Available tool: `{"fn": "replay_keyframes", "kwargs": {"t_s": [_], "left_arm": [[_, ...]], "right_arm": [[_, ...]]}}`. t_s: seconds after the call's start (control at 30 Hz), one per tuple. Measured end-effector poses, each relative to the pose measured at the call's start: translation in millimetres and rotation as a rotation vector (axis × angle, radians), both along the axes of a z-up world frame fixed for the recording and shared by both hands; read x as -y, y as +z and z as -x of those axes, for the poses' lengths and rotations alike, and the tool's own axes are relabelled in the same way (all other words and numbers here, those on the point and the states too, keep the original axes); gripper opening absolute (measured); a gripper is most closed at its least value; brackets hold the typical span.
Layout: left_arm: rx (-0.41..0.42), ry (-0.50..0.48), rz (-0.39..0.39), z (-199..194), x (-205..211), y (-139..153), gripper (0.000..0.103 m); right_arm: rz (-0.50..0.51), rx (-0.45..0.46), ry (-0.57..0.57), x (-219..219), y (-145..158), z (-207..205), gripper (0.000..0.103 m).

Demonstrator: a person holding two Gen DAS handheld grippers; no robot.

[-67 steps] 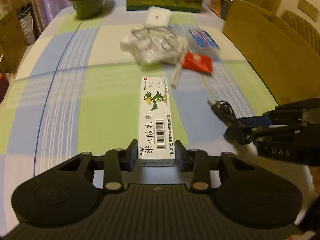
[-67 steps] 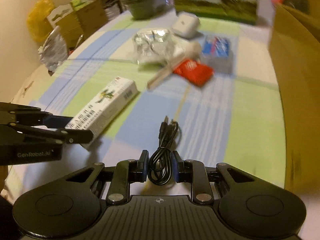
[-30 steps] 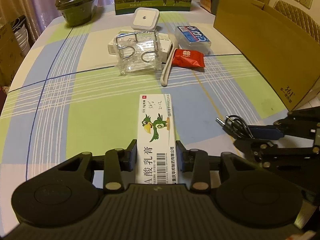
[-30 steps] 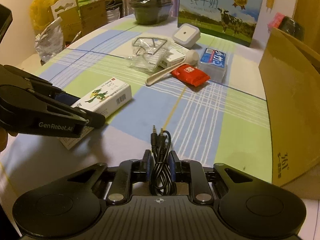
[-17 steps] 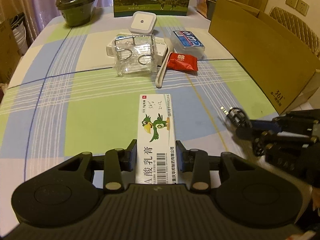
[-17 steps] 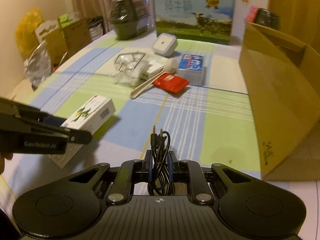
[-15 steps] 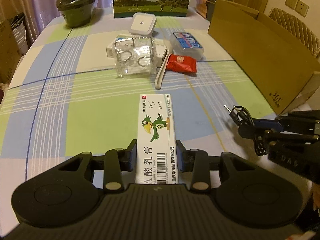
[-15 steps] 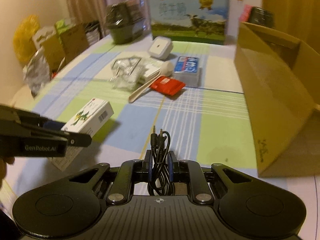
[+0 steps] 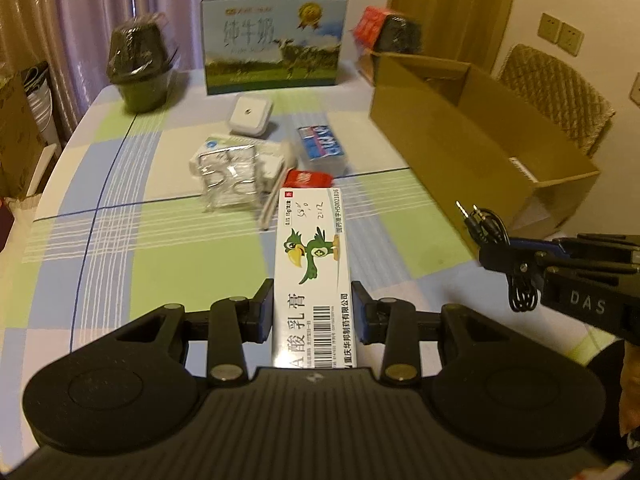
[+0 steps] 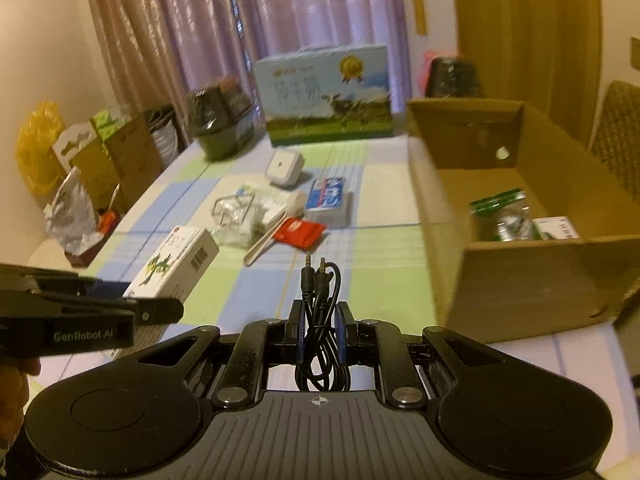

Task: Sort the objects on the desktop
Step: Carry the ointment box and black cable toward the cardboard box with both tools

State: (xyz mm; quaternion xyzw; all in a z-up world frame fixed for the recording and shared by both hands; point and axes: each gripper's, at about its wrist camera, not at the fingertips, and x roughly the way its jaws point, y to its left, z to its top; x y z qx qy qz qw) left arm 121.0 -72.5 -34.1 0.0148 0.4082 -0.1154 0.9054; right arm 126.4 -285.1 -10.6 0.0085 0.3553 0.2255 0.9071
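purple curtains (image 10: 304, 12), wicker chair (image 9: 560, 92), checked table (image 9: 160, 240)

The table (image 9: 120, 248) carries a cardboard box (image 10: 532, 280) along its right side, with packets (image 10: 504, 220) lying inside it. At the far edge stands a milk carton (image 9: 272, 44), a wrapped pot (image 9: 140, 68) to its left. Mid-table, a clear case (image 9: 228, 176), a small square box (image 9: 248, 116), a tissue pack (image 9: 320, 144), a sachet (image 9: 308, 179) and a spoon (image 10: 272, 232) lie clustered together.
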Motion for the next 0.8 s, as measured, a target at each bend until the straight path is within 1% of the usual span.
{"fn": "replay_keyframes", "kwargs": {"t_s": [0.17, 0.37, 0.57, 0.67, 0.8], "left_arm": [[0.012, -0.022, -0.001, 15.6, 21.2, 9.5, 0.033], [-0.003, -0.047, 0.033, 23.7, 48.9, 13.8, 0.033], [-0.003, -0.089, 0.084, 12.7, 88.6, 25.7, 0.033], [-0.002, -0.115, 0.116, 0.1, 111.7, 33.9, 0.033], [0.014, -0.143, 0.137, -17.9, 143.6, 45.9, 0.033]], "right_arm": [[-0.015, 0.024, -0.042, 25.0, 14.2, 10.3, 0.012], [-0.019, 0.046, -0.102, 58.6, 24.8, 14.4, 0.012], [-0.035, 0.074, -0.167, 96.7, 41.0, 7.1, 0.012], [-0.028, 0.098, -0.187, 113.1, 51.3, -4.9, 0.012], [-0.014, 0.131, -0.205, 133.8, 63.9, -25.8, 0.012]]}}
